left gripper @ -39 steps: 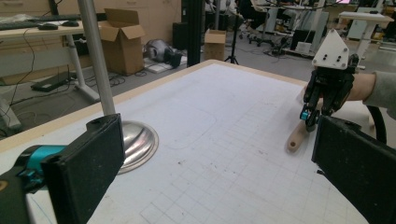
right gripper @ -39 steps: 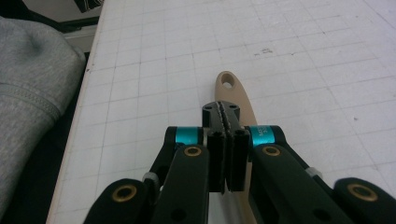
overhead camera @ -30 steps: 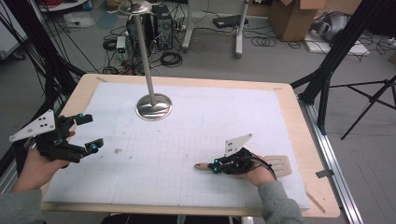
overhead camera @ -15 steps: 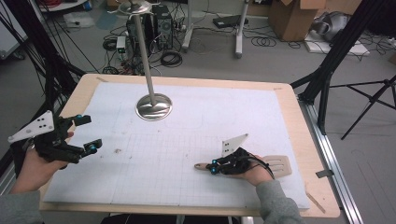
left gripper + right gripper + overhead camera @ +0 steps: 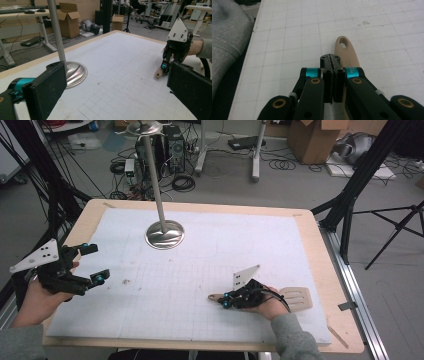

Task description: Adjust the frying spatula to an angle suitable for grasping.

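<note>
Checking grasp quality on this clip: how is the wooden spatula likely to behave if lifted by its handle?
The wooden spatula looks rigid, so it should not flop. Its slotted blade lies on the far side of the right gripper from the handle tip, so it may sag blade-down. It lies flat on the table and probably won't roll. The smooth handle might slip between shut jaws.

Wooden tabletop (image 5: 320, 250) with a pale rim, covered almost edge to edge by a white gridded mat (image 5: 210, 270). On the mat, far and left of centre, stands the round polished base of a metal stand (image 5: 164, 234), its pole rising upright. A wooden spatula (image 5: 296, 299) lies flat near the right front corner, slotted blade to the right.
</note>
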